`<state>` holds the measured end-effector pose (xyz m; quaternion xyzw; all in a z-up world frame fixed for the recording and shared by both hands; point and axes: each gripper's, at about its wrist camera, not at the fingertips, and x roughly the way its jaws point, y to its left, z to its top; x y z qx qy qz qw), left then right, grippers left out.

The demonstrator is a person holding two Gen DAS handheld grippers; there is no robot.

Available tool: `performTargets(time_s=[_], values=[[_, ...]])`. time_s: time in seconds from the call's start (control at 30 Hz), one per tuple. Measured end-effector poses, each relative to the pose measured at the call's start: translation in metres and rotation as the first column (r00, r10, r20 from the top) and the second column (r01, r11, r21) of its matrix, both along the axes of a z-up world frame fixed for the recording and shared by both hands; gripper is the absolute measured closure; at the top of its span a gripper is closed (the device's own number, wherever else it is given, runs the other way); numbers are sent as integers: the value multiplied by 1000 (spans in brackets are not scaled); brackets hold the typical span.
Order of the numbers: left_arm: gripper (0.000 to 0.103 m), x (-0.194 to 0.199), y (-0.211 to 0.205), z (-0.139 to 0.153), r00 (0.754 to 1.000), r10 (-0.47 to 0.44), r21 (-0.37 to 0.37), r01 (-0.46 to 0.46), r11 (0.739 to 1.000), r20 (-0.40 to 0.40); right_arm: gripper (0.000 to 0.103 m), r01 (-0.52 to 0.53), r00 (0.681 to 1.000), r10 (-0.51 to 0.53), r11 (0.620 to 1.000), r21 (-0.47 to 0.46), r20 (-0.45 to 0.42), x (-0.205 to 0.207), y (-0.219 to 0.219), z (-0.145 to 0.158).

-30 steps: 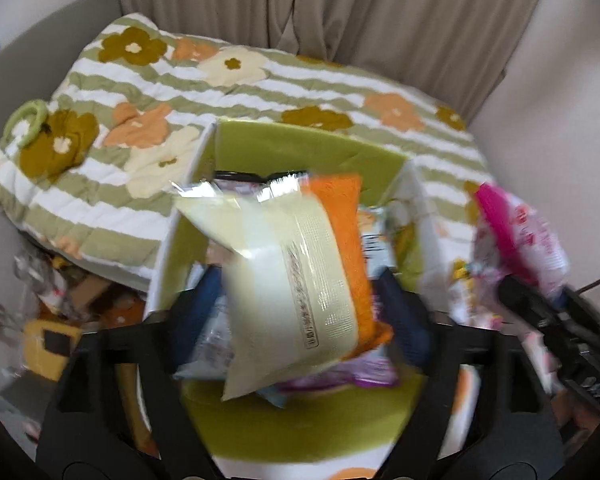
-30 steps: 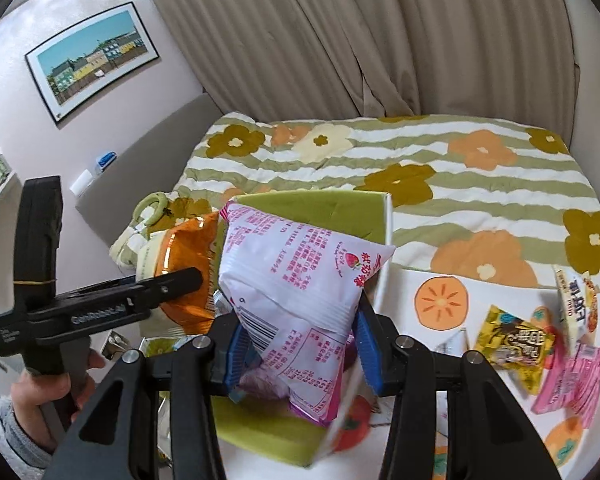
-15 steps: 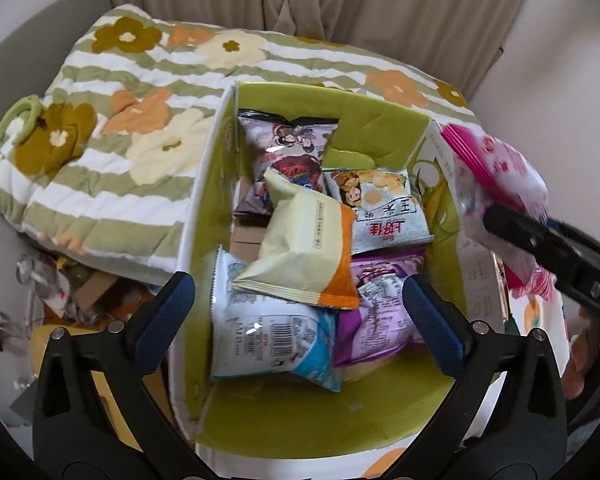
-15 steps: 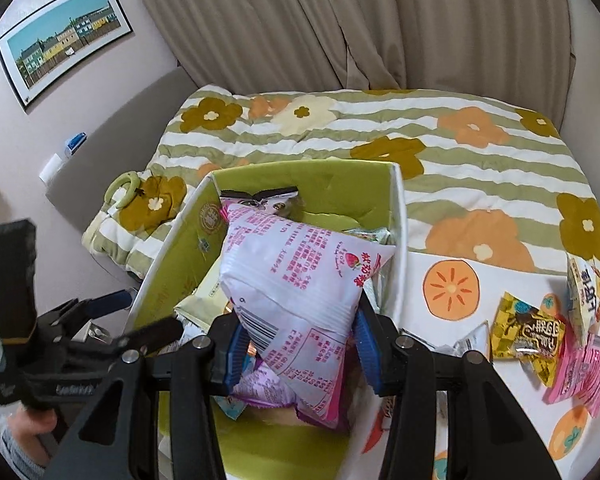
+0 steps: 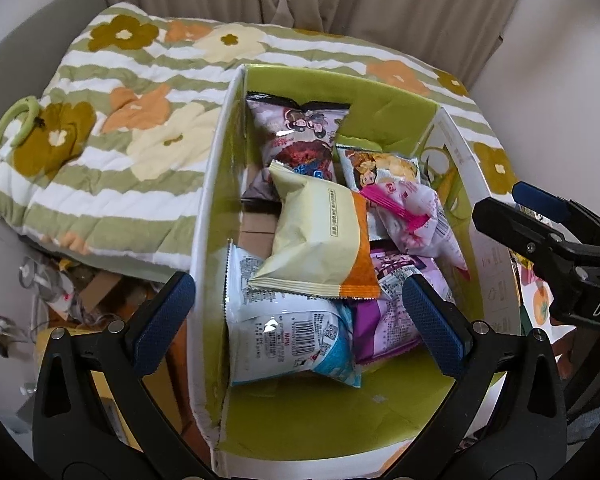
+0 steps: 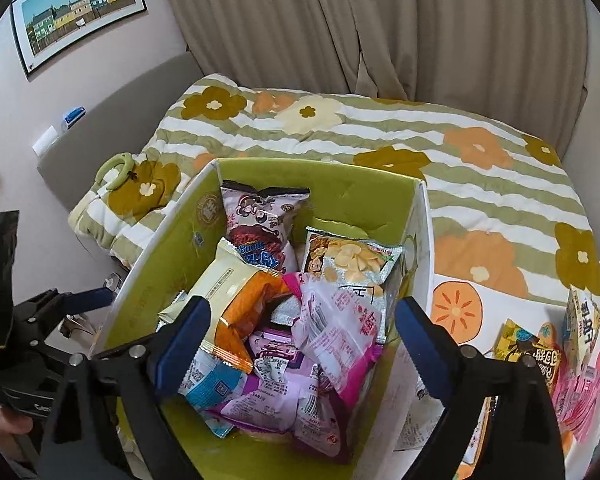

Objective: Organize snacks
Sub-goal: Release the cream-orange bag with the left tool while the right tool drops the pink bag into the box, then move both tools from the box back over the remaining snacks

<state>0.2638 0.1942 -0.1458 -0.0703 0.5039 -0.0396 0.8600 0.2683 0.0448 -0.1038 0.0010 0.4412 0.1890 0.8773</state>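
A green-lined white box [image 5: 216,184] [image 6: 412,216] holds several snack bags. On top lie a cream and orange bag [image 5: 320,240] [image 6: 236,292] and a white and pink bag [image 5: 412,208] [image 6: 336,328]. My left gripper [image 5: 300,320] is open and empty above the box's near end. My right gripper [image 6: 296,344] is open and empty above the box; it also shows at the right edge of the left wrist view [image 5: 540,216]. More snacks [image 6: 540,356] lie on the table right of the box.
A striped floral quilt [image 5: 132,120] [image 6: 460,152] covers the bed behind the box. Beige curtains [image 6: 380,28] hang at the back. Clutter lies on the floor [image 5: 60,288] left of the box. A framed picture [image 6: 76,12] hangs on the wall.
My left gripper opened and dropped the cream and orange bag into the box. My right gripper then moved over the box, opened, and let the white and pink bag fall in.
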Motion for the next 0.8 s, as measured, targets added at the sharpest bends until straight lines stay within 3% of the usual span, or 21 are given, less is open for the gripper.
performTargets(time_s=[0.33,0.53,0.8], values=[[1,-4,-6,9,1000,3,5,-3,1000,23,11,14,1000,-14,1000,3,8,-13,-7,9],[1,-24,-18,31,998,27,34,-29,999,65,11,22,999,-22,1000,16,26,-28,-21,23],[0,-60,-59,64,988,70,33,-75,997,137,11,25,995,-28,999,25,97,-67,-77,56]])
